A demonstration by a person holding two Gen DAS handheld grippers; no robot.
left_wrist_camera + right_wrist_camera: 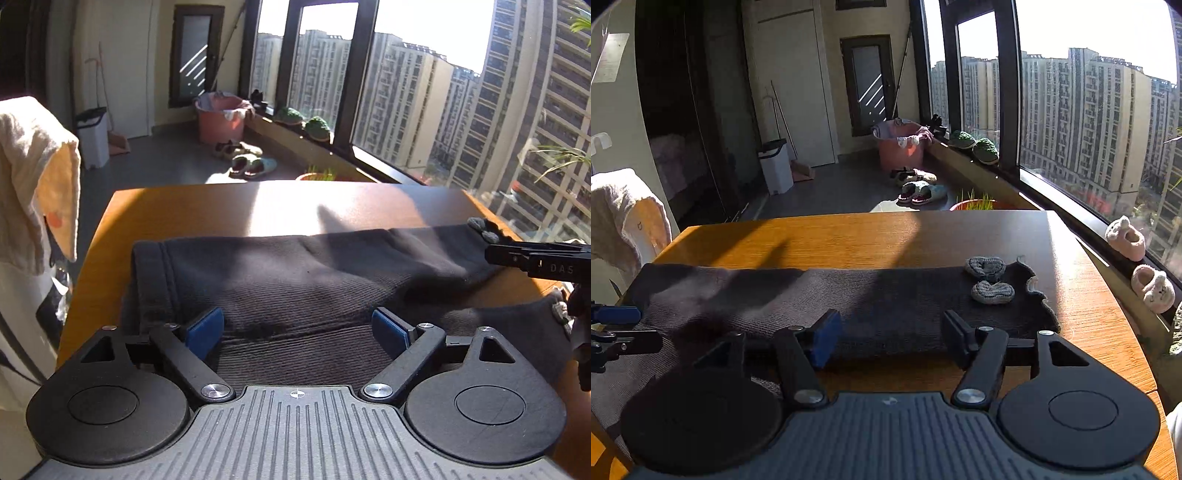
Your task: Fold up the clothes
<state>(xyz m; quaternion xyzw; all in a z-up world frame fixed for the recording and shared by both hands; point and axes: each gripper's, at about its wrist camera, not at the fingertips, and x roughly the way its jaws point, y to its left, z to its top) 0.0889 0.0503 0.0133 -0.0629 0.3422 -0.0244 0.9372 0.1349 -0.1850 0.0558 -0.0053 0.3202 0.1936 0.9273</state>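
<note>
- Our left tongs stand spread wide, with nothing pinched; the dark garment lies under and just beyond their blue pads.
- Our right tongs are also spread, less widely, and hold nothing; they hover at the near edge of the same garment.
- The garment runs as a long band across the table, crosswise to both tongs: ribbed hem at the left end, grey knitted hearts at the right.
- We judge the left tongs nearer the hem end and the right tongs nearer the hearts, so each has its own end for the next fold.
- Beyond the garment the wooden table lies bare and sunlit.
- Past it are a pink tub, slippers and a big window.
</note>
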